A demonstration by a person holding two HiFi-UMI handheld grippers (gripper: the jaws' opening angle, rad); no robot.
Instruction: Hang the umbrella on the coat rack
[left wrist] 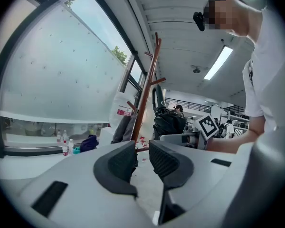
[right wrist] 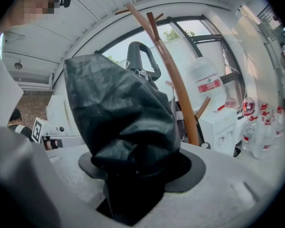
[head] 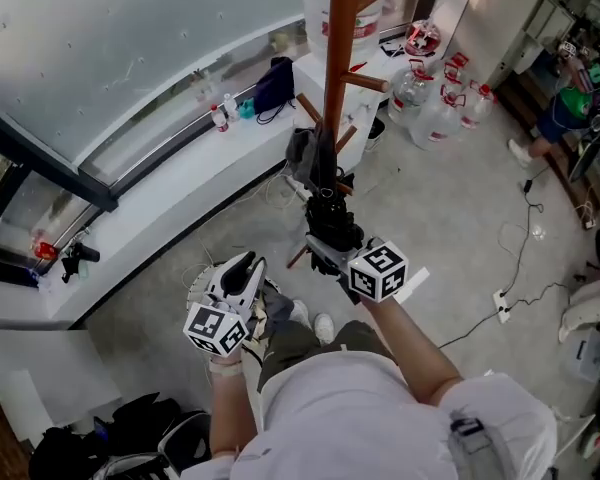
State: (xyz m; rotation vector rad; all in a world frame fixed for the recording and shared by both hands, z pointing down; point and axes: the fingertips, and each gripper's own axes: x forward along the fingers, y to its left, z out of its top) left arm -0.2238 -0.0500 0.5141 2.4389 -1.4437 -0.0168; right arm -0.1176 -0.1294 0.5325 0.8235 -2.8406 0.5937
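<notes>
A folded black umbrella (right wrist: 118,113) fills the right gripper view, its curved handle (right wrist: 142,56) pointing up toward the coat rack. My right gripper (head: 332,238) is shut on the umbrella (head: 325,203) and holds it just in front of the brown wooden coat rack (head: 340,58), whose pole and pegs (right wrist: 178,94) rise right behind it. My left gripper (head: 242,268) hangs lower left, apart from the umbrella, with a narrow gap between its jaws and nothing in them. In the left gripper view the coat rack (left wrist: 145,99) and the umbrella (left wrist: 168,122) stand ahead.
A grey bag (head: 302,153) hangs low on the rack. A white ledge (head: 180,183) along the window carries small bottles (head: 220,116) and a dark bag (head: 273,86). Several water jugs (head: 435,103) stand behind the rack. Cables (head: 525,238) cross the floor at right, near a person (head: 570,98).
</notes>
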